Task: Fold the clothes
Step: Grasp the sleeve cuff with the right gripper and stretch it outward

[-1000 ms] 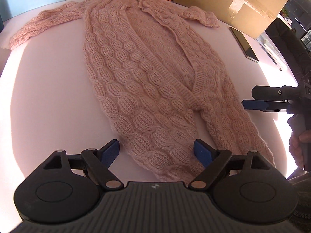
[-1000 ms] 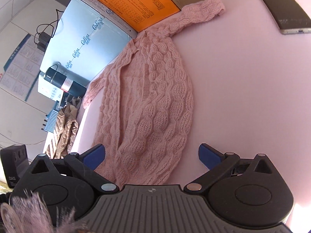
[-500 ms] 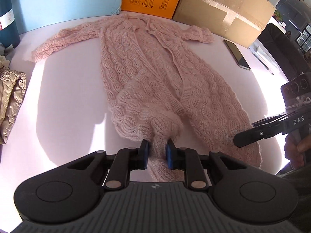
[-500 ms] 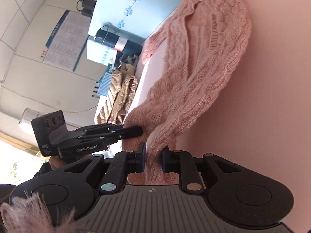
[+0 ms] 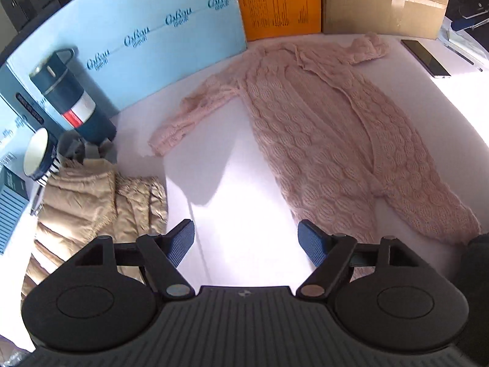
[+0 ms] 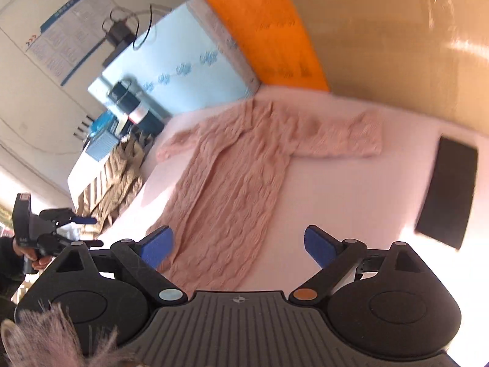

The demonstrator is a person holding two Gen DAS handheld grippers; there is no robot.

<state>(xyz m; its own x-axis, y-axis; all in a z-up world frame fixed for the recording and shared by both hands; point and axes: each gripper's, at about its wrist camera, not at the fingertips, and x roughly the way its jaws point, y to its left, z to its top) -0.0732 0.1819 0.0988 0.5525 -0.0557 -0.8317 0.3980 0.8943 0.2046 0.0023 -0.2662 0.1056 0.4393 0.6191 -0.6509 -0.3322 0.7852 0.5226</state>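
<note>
On the pale pink tabletop (image 5: 244,183), the pink cable-knit cardigan (image 5: 321,140) is lying spread out lengthwise, one sleeve (image 5: 195,113) reaching toward the blue foam board (image 5: 152,46) and the other (image 5: 366,49) toward the cardboard box (image 5: 382,3). I am holding my left gripper (image 5: 246,241) spread wide with nothing between its blue pads, hovering over bare tabletop just beside the cardigan's hem. My right gripper (image 6: 238,244) is likewise gaping and gripping nothing, with the hem lying under its left pad (image 6: 157,244). A beige quilted jacket (image 5: 91,202) is sitting folded at the left, near a dark thermos (image 5: 70,98). A black phone (image 6: 446,192) is resting well apart on the right.
</note>
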